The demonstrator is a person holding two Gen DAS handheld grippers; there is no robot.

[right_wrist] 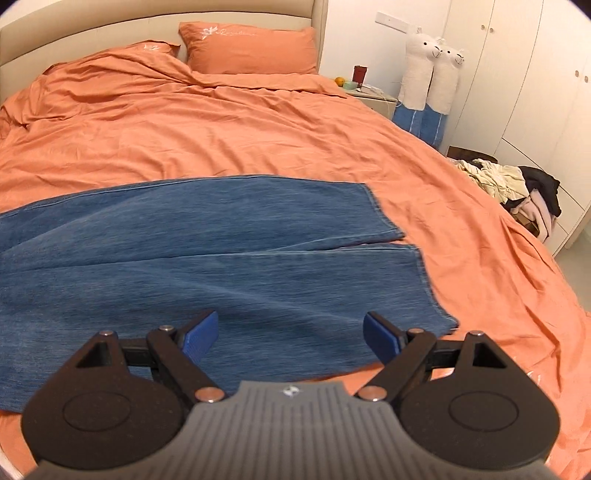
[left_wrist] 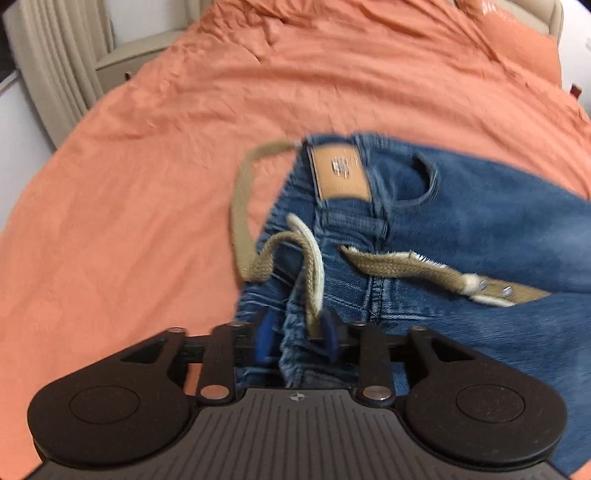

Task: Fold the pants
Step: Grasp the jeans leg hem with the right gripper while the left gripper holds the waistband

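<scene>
Blue jeans (left_wrist: 424,229) lie on an orange bed cover (left_wrist: 147,184). In the left wrist view I see the waistband end with a tan leather patch (left_wrist: 340,173) and a loose beige belt (left_wrist: 413,267). My left gripper (left_wrist: 295,338) is shut on a bunched fold of the waistband and a belt loop end. In the right wrist view both legs (right_wrist: 221,251) lie flat side by side, hems to the right. My right gripper (right_wrist: 291,334) is open and empty, just above the near leg.
Orange pillows (right_wrist: 251,48) and a beige headboard (right_wrist: 110,22) are at the far end. A nightstand (right_wrist: 369,94), two plush alpacas (right_wrist: 432,74), a pile of clothes (right_wrist: 517,188) and white wardrobes (right_wrist: 517,74) stand to the right of the bed.
</scene>
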